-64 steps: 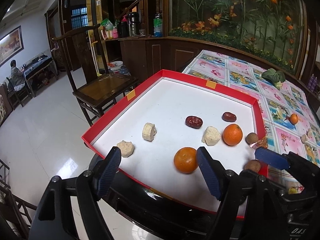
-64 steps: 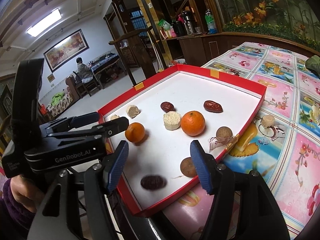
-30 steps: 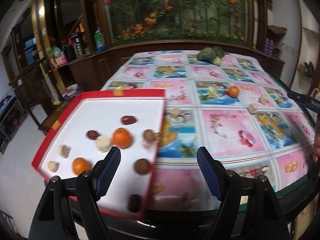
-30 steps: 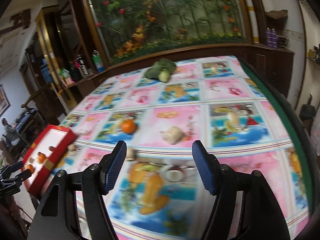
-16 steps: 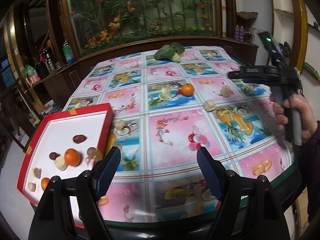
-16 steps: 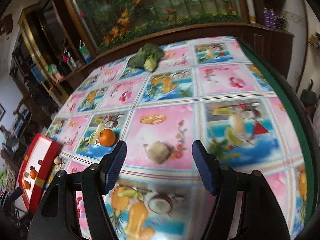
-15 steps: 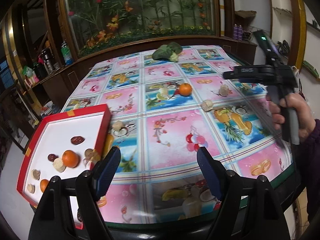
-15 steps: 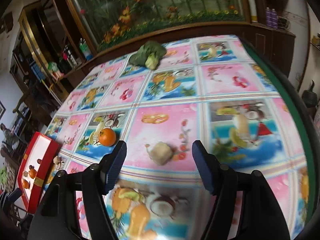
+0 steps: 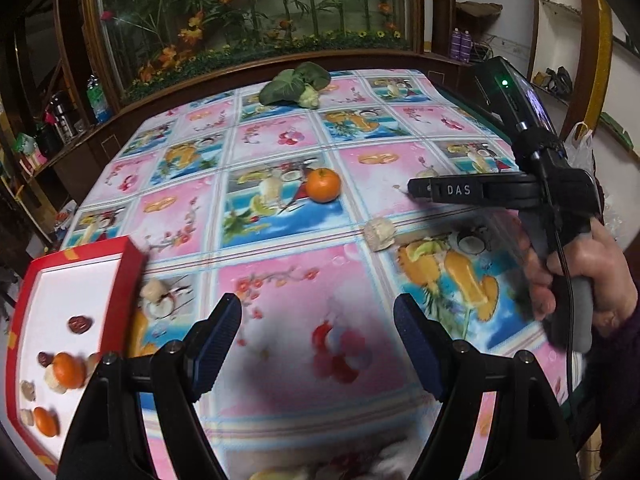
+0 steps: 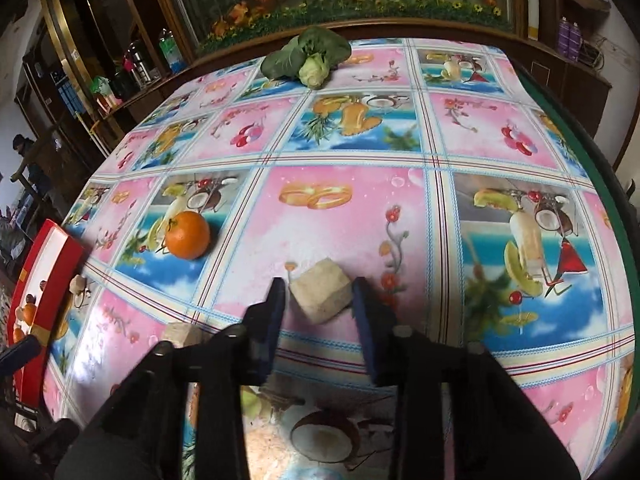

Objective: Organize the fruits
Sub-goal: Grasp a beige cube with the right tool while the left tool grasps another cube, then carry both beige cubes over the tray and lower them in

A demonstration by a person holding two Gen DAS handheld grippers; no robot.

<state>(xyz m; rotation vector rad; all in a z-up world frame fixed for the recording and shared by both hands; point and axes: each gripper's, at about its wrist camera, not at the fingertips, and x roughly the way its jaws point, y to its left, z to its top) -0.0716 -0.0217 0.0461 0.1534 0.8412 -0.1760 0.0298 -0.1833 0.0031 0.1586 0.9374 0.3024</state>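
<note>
behind the table runs a dark wooden cabinet under a glass panel of painted flowers, and the table wears a glossy pink-and-blue tablecloth [image 9: 280, 288] printed with fruit pictures. from my left wrist, my left gripper [image 9: 318, 342] hangs spread wide over the cloth, nothing between its blue pads. a red-rimmed white tray [image 9: 128, 276] sits at the left edge with small oranges, dark red dates and pale chunks inside. a loose round orange [image 9: 323, 185] lies mid-table, a pale beige chunk [image 9: 379, 233] to its right. my right hand [image 9: 580, 272] grips the other black tool, marked "das" on its bar.

from my right wrist, my right gripper [image 10: 320, 296] is closing with a pale beige cube-like chunk [image 10: 321, 295] between its pads; whether they press it yet, i cannot tell. the orange [image 10: 187, 235] rests to the left, a green leafy vegetable [image 10: 308, 58] at the far edge.
</note>
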